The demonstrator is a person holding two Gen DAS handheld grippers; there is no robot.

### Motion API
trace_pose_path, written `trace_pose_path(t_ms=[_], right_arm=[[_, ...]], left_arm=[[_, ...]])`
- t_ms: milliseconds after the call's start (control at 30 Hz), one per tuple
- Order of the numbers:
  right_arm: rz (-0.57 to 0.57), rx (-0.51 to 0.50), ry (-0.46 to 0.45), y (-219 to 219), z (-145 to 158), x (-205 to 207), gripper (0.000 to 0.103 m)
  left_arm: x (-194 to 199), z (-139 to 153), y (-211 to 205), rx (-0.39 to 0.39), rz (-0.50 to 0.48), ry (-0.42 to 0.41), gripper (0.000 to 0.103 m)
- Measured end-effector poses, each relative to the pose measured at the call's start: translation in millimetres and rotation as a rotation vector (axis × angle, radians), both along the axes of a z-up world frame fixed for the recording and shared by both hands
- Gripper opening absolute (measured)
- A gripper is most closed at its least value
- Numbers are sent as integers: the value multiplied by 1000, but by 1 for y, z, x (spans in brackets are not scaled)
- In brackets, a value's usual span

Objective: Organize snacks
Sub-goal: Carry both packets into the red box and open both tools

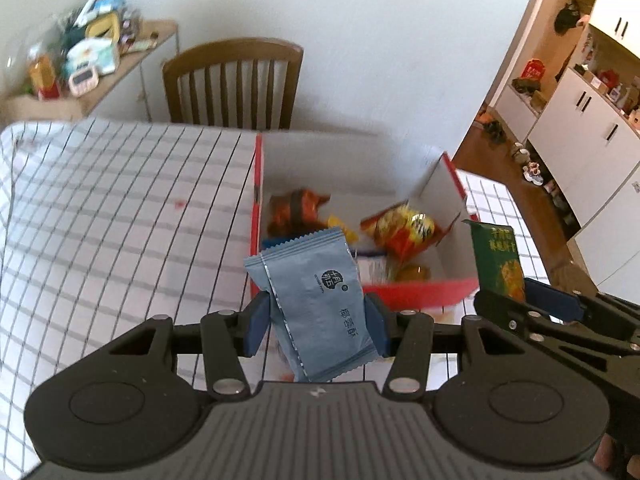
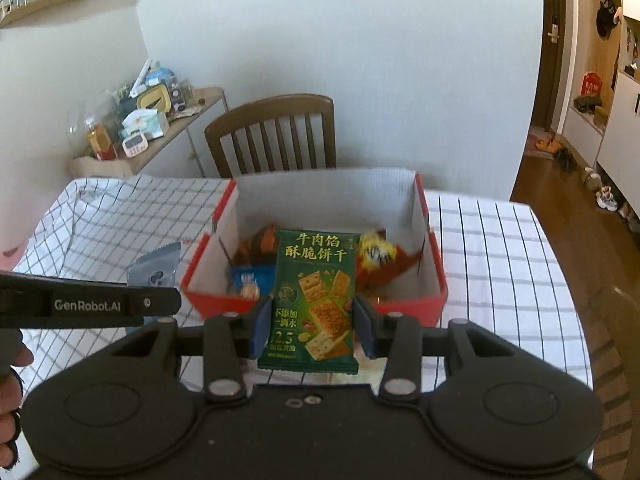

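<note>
A red cardboard box [image 1: 416, 294] with a white inside sits on the checked tablecloth; it also shows in the right wrist view [image 2: 434, 276]. Several snack packets lie in it, among them an orange one [image 1: 294, 210] and a red-yellow one [image 1: 404, 228]. My left gripper [image 1: 316, 318] is shut on a light blue snack packet [image 1: 316, 296], held just in front of the box's near left corner. My right gripper [image 2: 314, 322] is shut on a green cracker packet [image 2: 314, 300], held upright over the box's near wall. The green packet [image 1: 496, 258] also shows at the right of the left wrist view.
A wooden chair [image 2: 276, 136] stands behind the table against the white wall. A cluttered shelf [image 2: 140, 120] is at the back left. White cabinets [image 1: 592, 128] and wooden floor lie to the right. The checked tablecloth [image 1: 120, 208] spreads left of the box.
</note>
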State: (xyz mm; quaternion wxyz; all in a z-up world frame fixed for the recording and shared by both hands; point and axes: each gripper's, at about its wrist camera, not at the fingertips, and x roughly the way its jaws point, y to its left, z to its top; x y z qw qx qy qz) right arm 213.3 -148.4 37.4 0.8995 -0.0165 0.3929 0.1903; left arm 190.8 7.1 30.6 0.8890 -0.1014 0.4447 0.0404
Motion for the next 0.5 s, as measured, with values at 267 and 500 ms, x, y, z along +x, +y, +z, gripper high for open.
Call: trace_pose_path(t_ms=[267,500], right_arm=[[-6,-2,-7,10,1,36,42],[-12,-37,12,18,-15,67,43]], left_arm=[[43,5,5,14,-7,-4,50],[82,-6,7,56,-18,6,50]])
